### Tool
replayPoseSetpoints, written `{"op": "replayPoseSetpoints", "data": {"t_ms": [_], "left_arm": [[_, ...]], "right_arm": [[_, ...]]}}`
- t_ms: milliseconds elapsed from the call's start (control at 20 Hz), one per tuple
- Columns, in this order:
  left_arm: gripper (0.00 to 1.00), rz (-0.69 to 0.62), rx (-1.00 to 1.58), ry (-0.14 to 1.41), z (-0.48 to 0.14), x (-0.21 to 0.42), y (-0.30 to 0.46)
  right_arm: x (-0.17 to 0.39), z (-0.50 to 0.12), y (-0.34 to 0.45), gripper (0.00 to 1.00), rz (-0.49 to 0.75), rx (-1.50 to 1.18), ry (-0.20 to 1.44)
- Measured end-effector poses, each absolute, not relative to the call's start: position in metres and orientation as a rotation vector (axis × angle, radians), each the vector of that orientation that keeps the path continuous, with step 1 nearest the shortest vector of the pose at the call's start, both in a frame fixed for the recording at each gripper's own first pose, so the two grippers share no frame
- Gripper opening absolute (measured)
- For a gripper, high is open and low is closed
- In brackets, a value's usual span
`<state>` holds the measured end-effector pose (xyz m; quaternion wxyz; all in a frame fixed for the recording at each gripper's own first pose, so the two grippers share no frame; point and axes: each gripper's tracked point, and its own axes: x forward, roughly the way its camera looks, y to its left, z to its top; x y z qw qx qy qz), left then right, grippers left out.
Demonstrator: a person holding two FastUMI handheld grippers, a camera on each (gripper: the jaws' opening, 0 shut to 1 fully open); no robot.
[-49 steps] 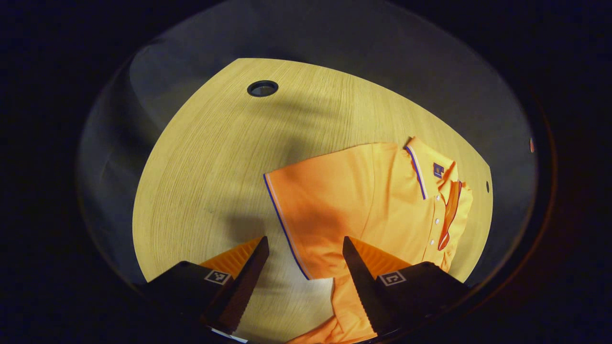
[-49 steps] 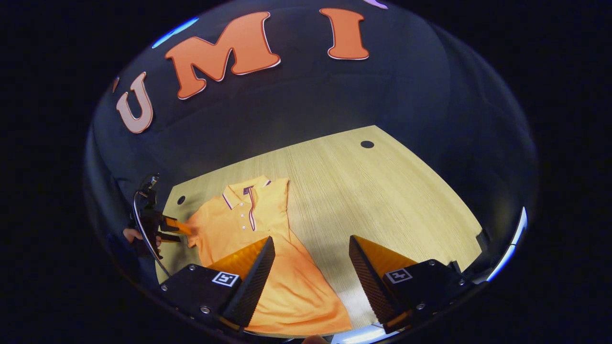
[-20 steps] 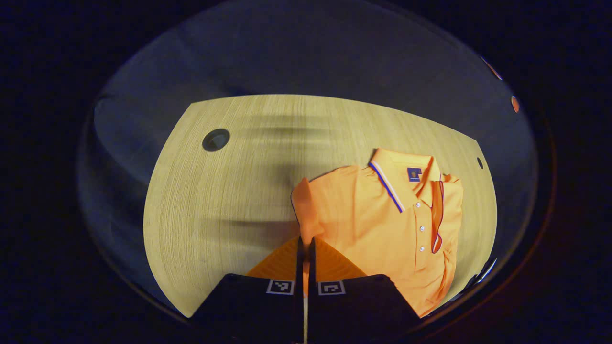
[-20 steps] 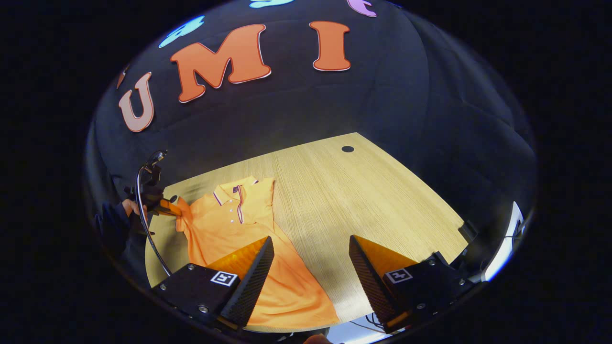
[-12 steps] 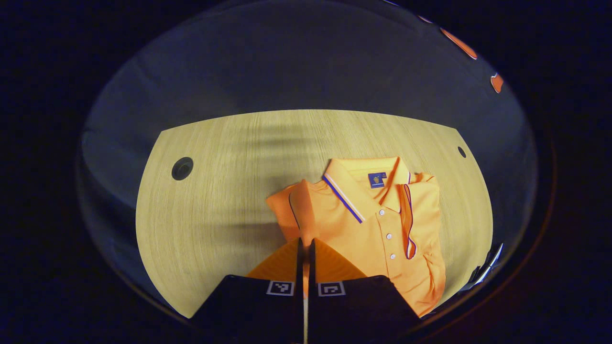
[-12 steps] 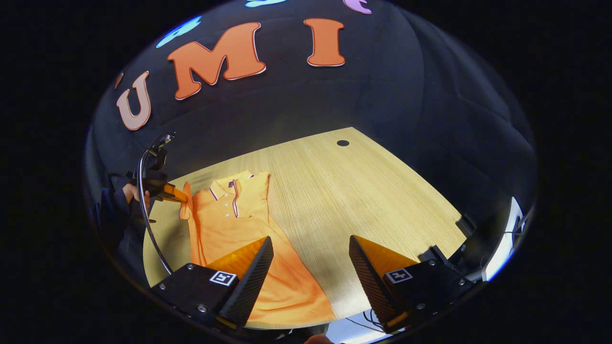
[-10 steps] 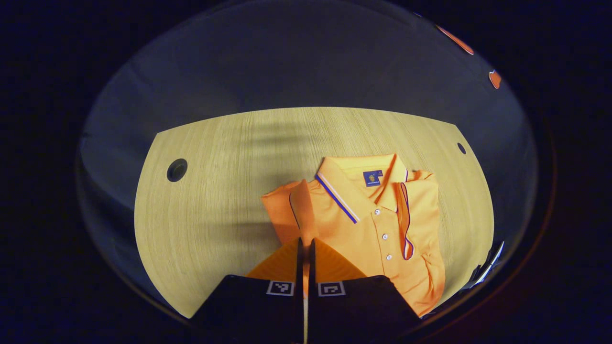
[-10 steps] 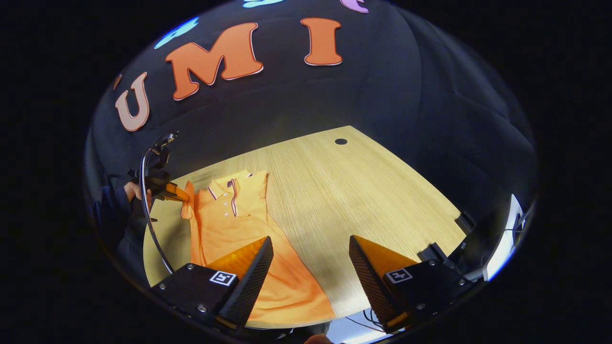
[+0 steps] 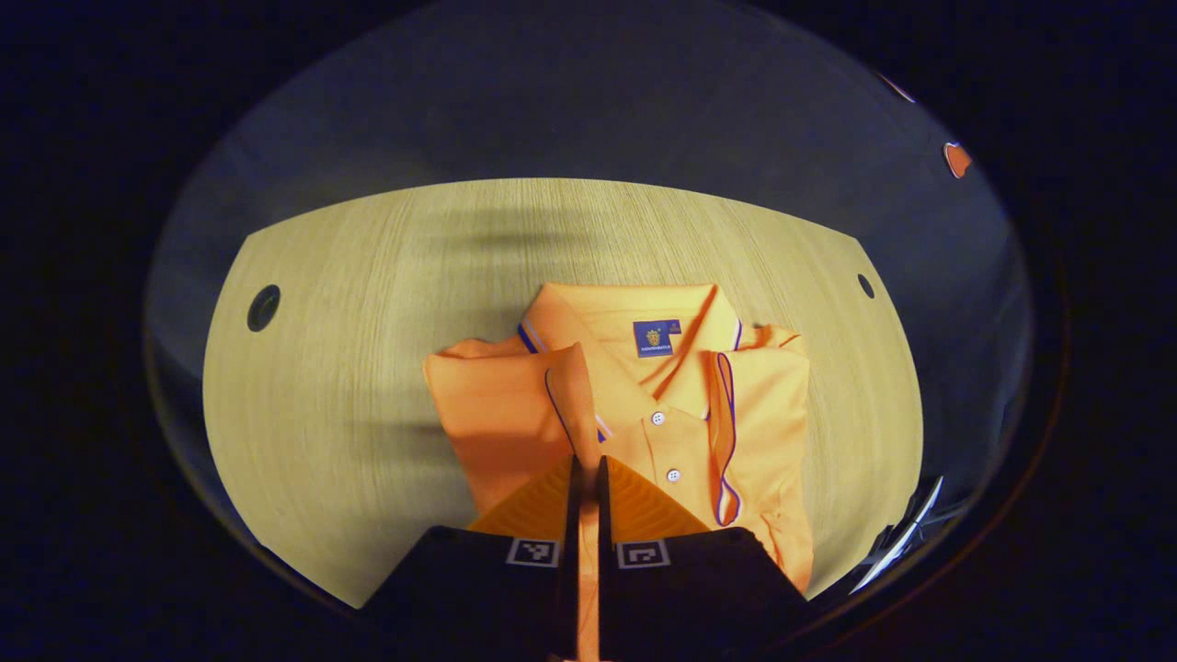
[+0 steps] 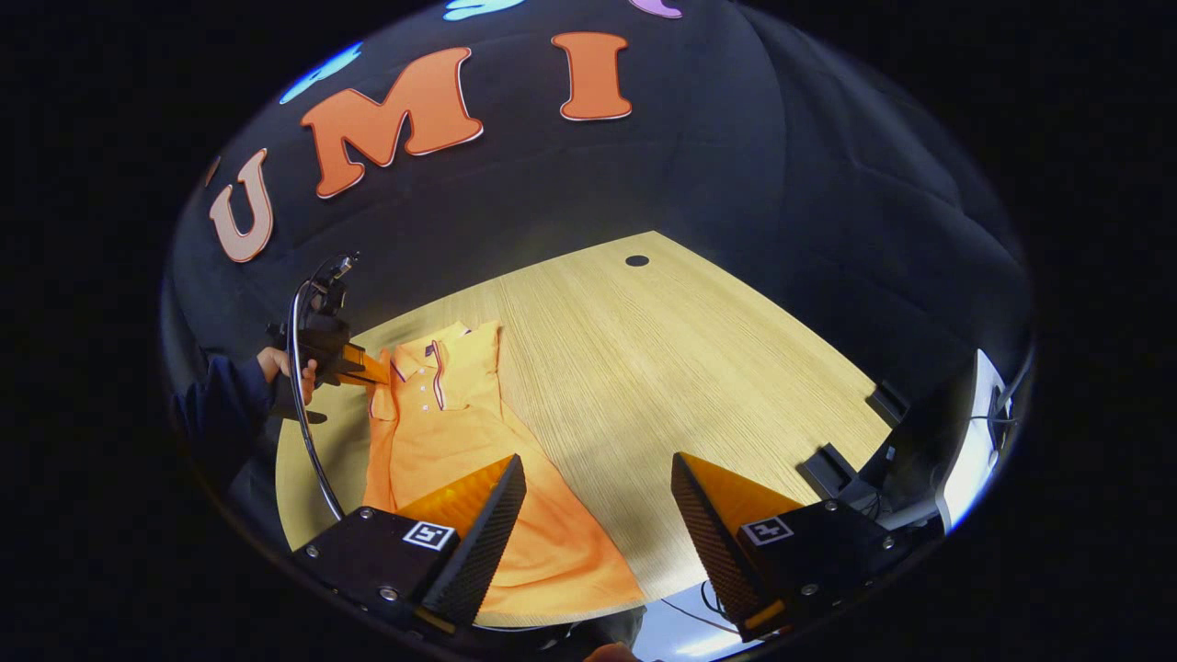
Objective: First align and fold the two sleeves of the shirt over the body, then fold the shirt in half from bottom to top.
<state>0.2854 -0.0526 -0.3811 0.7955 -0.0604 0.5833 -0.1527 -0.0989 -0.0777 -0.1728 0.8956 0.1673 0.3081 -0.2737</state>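
Observation:
An orange polo shirt [image 9: 699, 405] lies face up on the wooden table [image 9: 349, 368], collar away from me in the left gripper view. My left gripper [image 9: 586, 469] is shut on the cuff of one sleeve [image 9: 515, 405], which is lifted and curled over the chest beside the buttons. In the right gripper view the shirt [image 10: 441, 414] stretches along the table's left side, and the left gripper [image 10: 372, 370], held by a hand, pinches that sleeve near the collar. My right gripper [image 10: 598, 487] hangs open above the shirt's hem [image 10: 561, 561] and holds nothing.
The table [image 10: 662, 368] has a round cable hole at its far corner [image 10: 636, 261] and two more holes [image 9: 264, 308] [image 9: 865, 286]. Cables and dark equipment [image 10: 883, 441] sit past the table's right edge. A dark sleeve [image 10: 216, 405] reaches in from the left.
My left gripper shut on the sleeve cuff, lifted it, and has carried it inward over the shirt's chest. The right gripper has stayed open above the hem.

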Motion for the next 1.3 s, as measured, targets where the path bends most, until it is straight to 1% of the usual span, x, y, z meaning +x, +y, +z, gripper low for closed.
{"op": "replayPoseSetpoints", "data": {"t_ms": [100,200,250,300,350,400,450,500,550,600,650,700,750,800,950,1300], "left_arm": [[0.12,-0.34,-0.194,1.27,-0.384,0.28,-0.061],[0.14,-0.379,-0.272,1.288,-0.383,0.274,-0.071],[0.25,-0.4,-0.295,1.296,-0.382,0.27,-0.075],[0.33,-0.42,-0.308,1.299,-0.38,0.268,-0.079],[0.38,-0.438,-0.316,1.297,-0.381,0.267,-0.083],[0.41,-0.45,-0.316,1.295,-0.38,0.267,-0.085],[0.56,-0.456,-0.315,1.295,-0.378,0.266,-0.084],[0.64,-0.46,-0.315,1.293,-0.377,0.264,-0.084],[0.59,-0.46,-0.318,1.29,-0.376,0.262,-0.083],[0.86,-0.454,-0.322,1.284,-0.372,0.261,-0.08],[0.92,-0.45,-0.331,1.276,-0.37,0.258,-0.079],[0.9,-0.438,-0.329,1.274,-0.367,0.253,-0.075],[0.92,-0.43,-0.324,1.264,-0.363,0.247,-0.071],[0.96,-0.422,-0.307,1.251,-0.358,0.24,-0.066],[0.96,-0.39,-0.243,1.196,-0.34,0.213,-0.049],[0.97,-0.29,-0.238,1.095,-0.301,0.149,-0.024]], "right_arm": [[-0.102,-0.174,-0.076,0.97,-0.575,0.352,0.644],[-0.104,-0.176,-0.075,0.97,-0.579,0.354,0.652],[-0.104,-0.176,-0.074,0.97,-0.576,0.353,0.655],[-0.104,-0.177,-0.073,0.97,-0.577,0.351,0.66],[-0.103,-0.177,-0.071,0.97,-0.572,0.349,0.662],[-0.101,-0.179,-0.07,0.97,-0.569,0.346,0.666],[-0.099,-0.179,-0.068,0.97,-0.562,0.343,0.668],[-0.095,-0.179,-0.065,0.97,-0.55,0.342,0.67],[-0.092,-0.179,-0.063,0.97,-0.541,0.336,0.674],[-0.089,-0.18,-0.062,0.98,-0.526,0.326,0.678],[-0.087,-0.18,-0.061,0.97,-0.513,0.314,0.682],[-0.084,-0.18,-0.06,0.97,-0.495,0.304,0.683],[-0.08,-0.18,-0.061,0.97,-0.477,0.296,0.685],[-0.076,-0.181,-0.061,0.98,-0.455,0.292,0.685],[-0.068,-0.187,-0.061,0.97,-0.373,0.27,0.703],[-0.053,-0.194,-0.065,0.97,-0.217,0.161,0.71]]}}
